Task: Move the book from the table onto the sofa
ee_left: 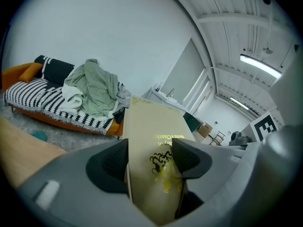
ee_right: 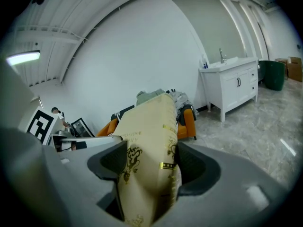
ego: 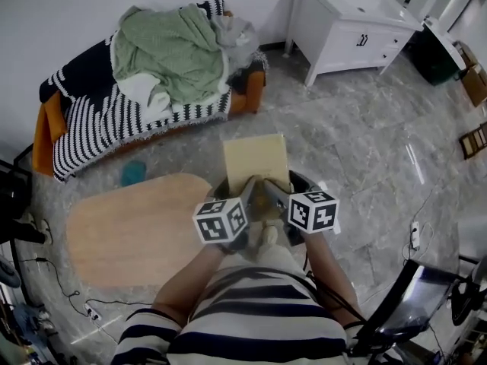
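A cream hardback book (ego: 256,160) with gold print is held in the air over the floor, between the wooden table (ego: 133,226) and the sofa (ego: 148,101). My left gripper (ego: 245,191) is shut on the book (ee_left: 154,148) near its cover's lower edge. My right gripper (ego: 275,192) is shut on the book (ee_right: 147,160) at its spine side. Both grip the near end of the book. The orange sofa (ee_left: 61,103) lies ahead, covered with a striped throw and a pile of green and grey clothes (ego: 179,52).
A white vanity cabinet (ego: 354,29) stands at the back right. A teal object (ego: 133,173) lies on the floor between table and sofa. Cables (ego: 68,295) run over the floor at left. A dark stand (ego: 411,303) is at lower right.
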Tool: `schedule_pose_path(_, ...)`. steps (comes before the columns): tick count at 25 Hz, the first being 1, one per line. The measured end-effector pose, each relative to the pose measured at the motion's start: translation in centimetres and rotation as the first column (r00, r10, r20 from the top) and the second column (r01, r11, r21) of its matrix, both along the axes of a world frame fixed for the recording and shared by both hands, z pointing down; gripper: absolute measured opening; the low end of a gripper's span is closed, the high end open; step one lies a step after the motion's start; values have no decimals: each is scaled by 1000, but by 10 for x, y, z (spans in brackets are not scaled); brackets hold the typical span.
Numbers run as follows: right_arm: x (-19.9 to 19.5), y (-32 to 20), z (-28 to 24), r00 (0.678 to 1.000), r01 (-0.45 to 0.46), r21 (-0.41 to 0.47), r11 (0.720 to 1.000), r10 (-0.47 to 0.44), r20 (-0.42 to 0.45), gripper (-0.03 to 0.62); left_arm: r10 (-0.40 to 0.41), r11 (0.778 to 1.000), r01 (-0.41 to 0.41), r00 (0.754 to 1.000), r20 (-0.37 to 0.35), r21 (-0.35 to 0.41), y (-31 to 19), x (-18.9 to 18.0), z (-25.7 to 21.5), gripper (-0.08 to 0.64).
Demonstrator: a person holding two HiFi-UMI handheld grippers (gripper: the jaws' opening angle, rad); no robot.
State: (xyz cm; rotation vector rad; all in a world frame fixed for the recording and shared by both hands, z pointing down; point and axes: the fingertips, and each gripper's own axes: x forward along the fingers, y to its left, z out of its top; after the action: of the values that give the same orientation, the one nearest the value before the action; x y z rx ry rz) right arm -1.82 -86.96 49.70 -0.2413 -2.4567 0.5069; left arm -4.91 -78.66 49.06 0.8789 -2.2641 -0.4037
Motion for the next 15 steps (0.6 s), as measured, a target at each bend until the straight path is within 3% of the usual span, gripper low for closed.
schedule_pose_path(15,-48,-60,0,993,120,0,993,-120,7,325,-118,993,118,993,15,-4,-57,-37,0,291)
